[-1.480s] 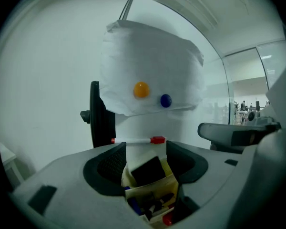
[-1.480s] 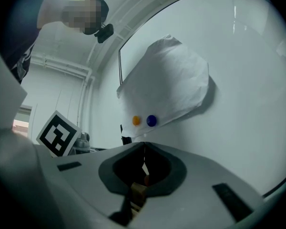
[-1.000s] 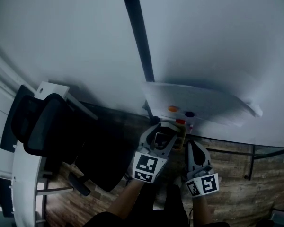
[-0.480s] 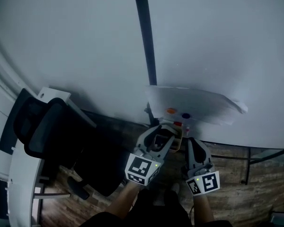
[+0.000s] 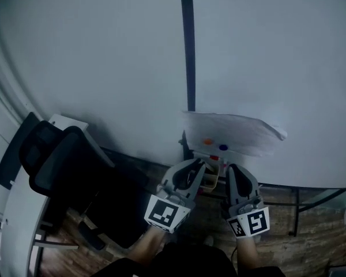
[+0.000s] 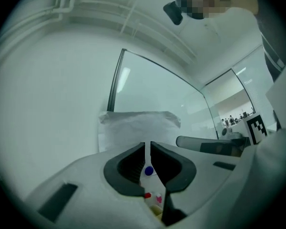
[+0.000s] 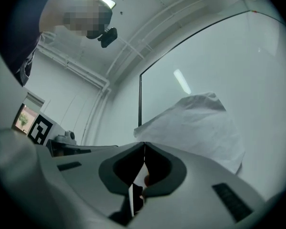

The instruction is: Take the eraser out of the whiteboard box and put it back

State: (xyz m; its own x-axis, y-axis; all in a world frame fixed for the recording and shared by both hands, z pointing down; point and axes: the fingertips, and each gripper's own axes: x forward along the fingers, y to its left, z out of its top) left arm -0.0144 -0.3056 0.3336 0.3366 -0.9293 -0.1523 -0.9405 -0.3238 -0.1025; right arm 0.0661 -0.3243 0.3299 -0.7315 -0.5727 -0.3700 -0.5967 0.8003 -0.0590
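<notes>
Left hand-held gripper [image 5: 197,167]: one, just closed to an empty slit.
Right hand-held gripper [image 5: 234,169]: one, jaws together.
Magnets [image 5: 207,141]: two, on whiteboard [image 5: 104,68].
Box [image 5: 210,181]: one, below them; eraser not made out.
Change: left jaws stood wide earlier.

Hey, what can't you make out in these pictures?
Eraser: identifiable in no view.
Whiteboard box: head view, dim, small, partly behind the left gripper, whose empty jaws have just been closing.
Box contents: mere coloured specks past the jaws in the left gripper view; blocked by the right gripper in its own view.
</notes>
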